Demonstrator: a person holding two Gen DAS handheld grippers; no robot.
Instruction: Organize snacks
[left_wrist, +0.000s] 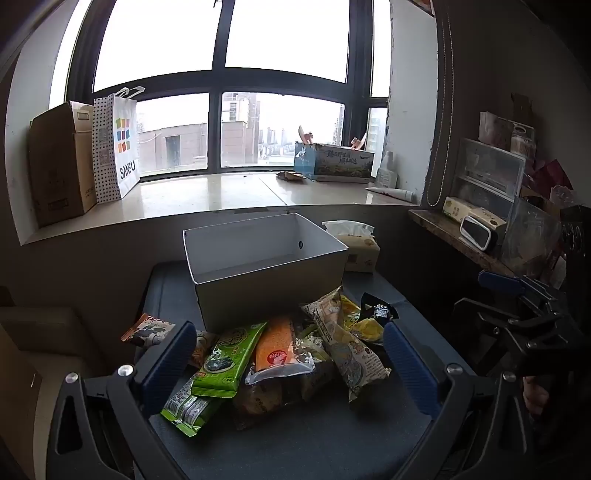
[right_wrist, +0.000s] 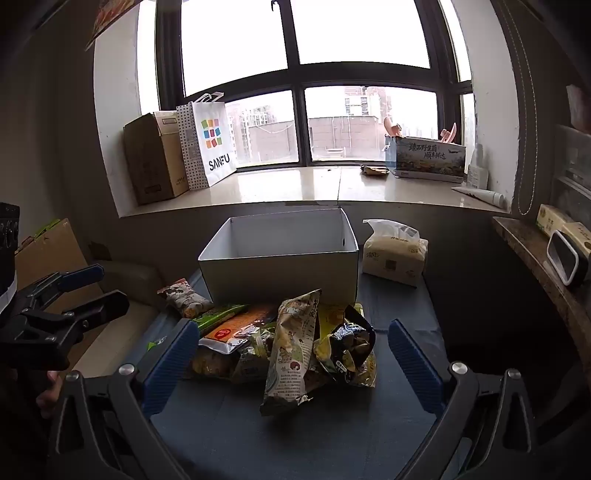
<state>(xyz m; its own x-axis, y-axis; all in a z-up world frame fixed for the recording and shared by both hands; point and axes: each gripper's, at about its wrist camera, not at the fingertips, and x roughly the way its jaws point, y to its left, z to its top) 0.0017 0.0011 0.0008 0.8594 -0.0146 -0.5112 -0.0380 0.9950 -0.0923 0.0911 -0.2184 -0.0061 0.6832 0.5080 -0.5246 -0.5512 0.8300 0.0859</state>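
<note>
A pile of snack packets lies on the dark table (left_wrist: 314, 443) in front of an empty white box (left_wrist: 266, 280), which also shows in the right wrist view (right_wrist: 284, 273). The pile holds a green packet (left_wrist: 229, 358), an orange packet (left_wrist: 275, 345), a long beige packet (left_wrist: 347, 343) (right_wrist: 291, 350) and a black packet (right_wrist: 349, 343). My left gripper (left_wrist: 291, 332) is open and empty, just short of the pile. My right gripper (right_wrist: 295, 328) is open and empty, also just short of the pile. Each gripper shows at the edge of the other's view.
A tissue pack (right_wrist: 395, 254) stands right of the box. Behind is a windowsill with a cardboard box (left_wrist: 59, 166), a SANFU bag (left_wrist: 118, 147) and a blue carton (left_wrist: 332, 162). A cluttered shelf (left_wrist: 480, 221) is at the right. A sofa (right_wrist: 122, 277) is at the left.
</note>
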